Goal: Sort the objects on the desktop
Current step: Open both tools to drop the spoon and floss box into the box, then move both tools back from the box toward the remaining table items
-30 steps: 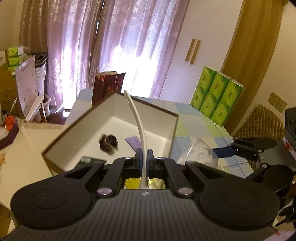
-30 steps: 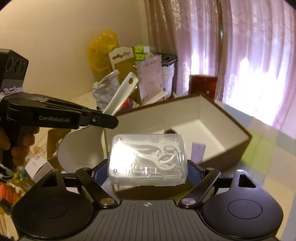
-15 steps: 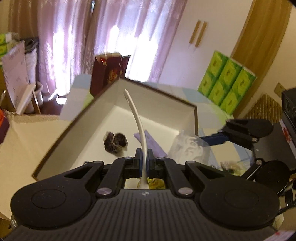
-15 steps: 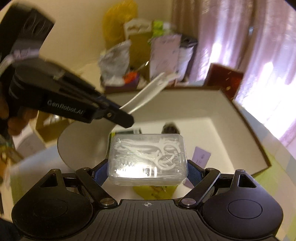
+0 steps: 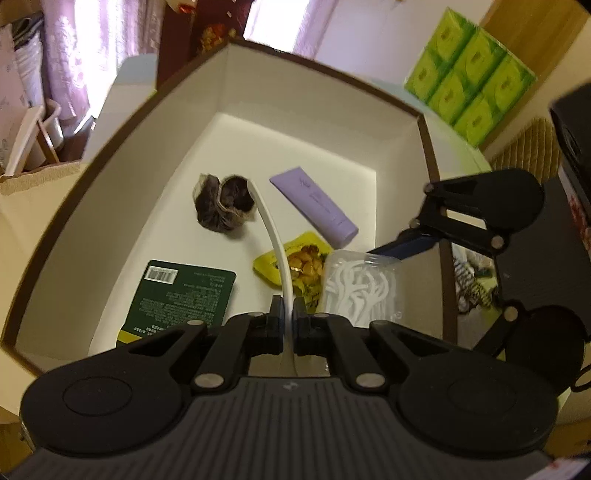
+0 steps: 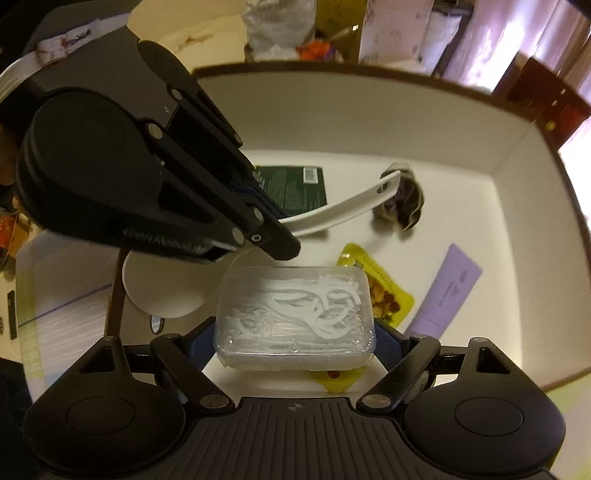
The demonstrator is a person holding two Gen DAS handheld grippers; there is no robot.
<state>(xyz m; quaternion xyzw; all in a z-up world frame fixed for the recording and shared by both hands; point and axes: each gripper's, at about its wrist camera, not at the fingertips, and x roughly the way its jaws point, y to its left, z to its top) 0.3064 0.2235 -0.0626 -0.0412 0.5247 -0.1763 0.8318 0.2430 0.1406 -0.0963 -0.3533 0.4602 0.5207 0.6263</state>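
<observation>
A brown-rimmed white box (image 5: 314,110) holds a green packet (image 5: 181,299), a yellow snack pouch (image 5: 306,258), a purple tube (image 5: 314,206) and a dark brown bundle (image 5: 225,203). My left gripper (image 5: 288,314) is shut on a white spoon (image 5: 273,236), held edge-on above the box floor. In the right wrist view the left gripper (image 6: 273,236) clamps the white spoon (image 6: 332,218) at its neck, bowl toward the near wall. My right gripper (image 6: 295,343) is shut on a clear box of white floss picks (image 6: 295,317), hanging over the yellow snack pouch (image 6: 384,295).
Green tissue packs (image 5: 469,70) stand beyond the box on the right. A dark red carton (image 5: 192,33) stands behind its far corner. Bags and cartons (image 6: 280,29) crowd the area past the box's left wall. The box wall (image 6: 369,107) rises around both grippers.
Both grippers have moved forward and tipped down over the box. The spoon and the floss pick box now hang above the box floor, and more of its contents show.
</observation>
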